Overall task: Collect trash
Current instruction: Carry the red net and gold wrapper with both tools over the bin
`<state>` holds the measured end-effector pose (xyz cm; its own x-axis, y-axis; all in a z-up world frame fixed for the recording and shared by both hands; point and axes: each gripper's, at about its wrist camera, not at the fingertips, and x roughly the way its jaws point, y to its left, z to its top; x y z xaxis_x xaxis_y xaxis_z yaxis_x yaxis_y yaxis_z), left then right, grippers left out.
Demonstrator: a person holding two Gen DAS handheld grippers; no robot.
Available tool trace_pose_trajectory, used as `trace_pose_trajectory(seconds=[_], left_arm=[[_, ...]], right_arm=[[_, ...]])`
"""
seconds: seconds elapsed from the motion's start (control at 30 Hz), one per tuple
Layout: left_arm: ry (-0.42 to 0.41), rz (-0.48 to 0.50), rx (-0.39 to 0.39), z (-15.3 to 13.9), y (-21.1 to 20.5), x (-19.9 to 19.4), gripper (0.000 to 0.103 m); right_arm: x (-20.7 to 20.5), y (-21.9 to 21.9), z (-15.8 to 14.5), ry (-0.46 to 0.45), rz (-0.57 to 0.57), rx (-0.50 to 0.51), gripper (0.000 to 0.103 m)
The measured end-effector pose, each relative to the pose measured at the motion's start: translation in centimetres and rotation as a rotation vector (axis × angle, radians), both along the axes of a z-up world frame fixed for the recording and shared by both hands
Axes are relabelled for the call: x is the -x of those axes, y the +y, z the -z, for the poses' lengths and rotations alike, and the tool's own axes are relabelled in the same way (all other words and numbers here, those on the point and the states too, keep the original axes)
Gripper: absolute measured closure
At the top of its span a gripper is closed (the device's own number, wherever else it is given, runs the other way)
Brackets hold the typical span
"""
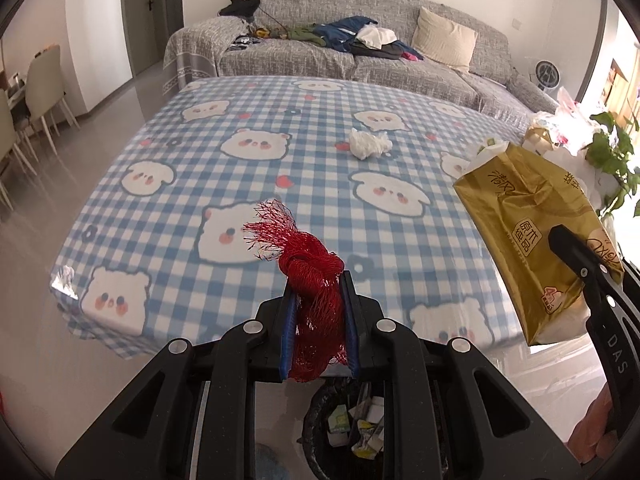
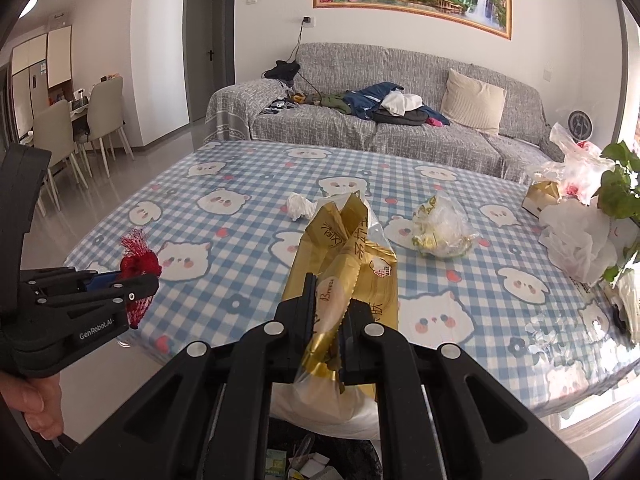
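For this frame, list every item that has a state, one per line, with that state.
Left gripper: shut on the red mesh net bag, lifted off the table.
Right gripper: shut on the gold plastic tissue pack, lifted.
Crumpled white tissue: lying loose on the blue checked tablecloth.
Clear plastic wrapper: crumpled, on the cloth.
Dark waste bin: open, partly filled with paper scraps.

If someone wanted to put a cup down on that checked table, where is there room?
The near-left half of the table is bare, bordered by the crumpled tissue. The middle holds a clear wrapper. The right edge is crowded with plastic bags and a plant.
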<state>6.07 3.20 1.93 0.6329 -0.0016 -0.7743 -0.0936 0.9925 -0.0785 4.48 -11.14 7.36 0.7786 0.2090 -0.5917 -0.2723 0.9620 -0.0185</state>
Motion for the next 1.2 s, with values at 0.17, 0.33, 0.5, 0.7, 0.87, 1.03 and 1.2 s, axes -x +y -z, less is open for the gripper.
trace_pose_trajectory(seconds=[0.17,0.33,0.5,0.7,0.87,1.03,1.2], left_arm=[[0.004,0.011,0.001,0.7,0.0,2.2,0.084],[0.018,0.008,-0.007,2.0,0.3,4.4,0.084],[0.021,0.012,-0.002,3.2,0.8,6.8,0.084],[0.034,0.015,0.010,4.9,0.9,9.6,0.084],[0.059,0.021,0.018,6.5,0.6,12.0,0.084],[0.071,0.019,0.029,7.3,0.7,13.7,0.084],[0.090,0.017,0.026,8.6,0.4,14.9,0.084]], right_arm=[[1.9,-0.5,0.3,-0.007,0.001,0.005,0.096],[3.6,-0.9,1.6,0.007,0.003,0.001,0.096],[5.8,-1.0,2.9,0.032,0.003,-0.012,0.096],[8.8,-0.8,3.6,0.032,0.003,-0.014,0.096],[11.7,-0.7,4.4,0.046,0.008,-0.026,0.096],[14.0,-0.5,5.5,0.066,0.012,-0.035,0.096],[15.2,-0.2,7.4,0.103,0.017,-0.034,0.096]])
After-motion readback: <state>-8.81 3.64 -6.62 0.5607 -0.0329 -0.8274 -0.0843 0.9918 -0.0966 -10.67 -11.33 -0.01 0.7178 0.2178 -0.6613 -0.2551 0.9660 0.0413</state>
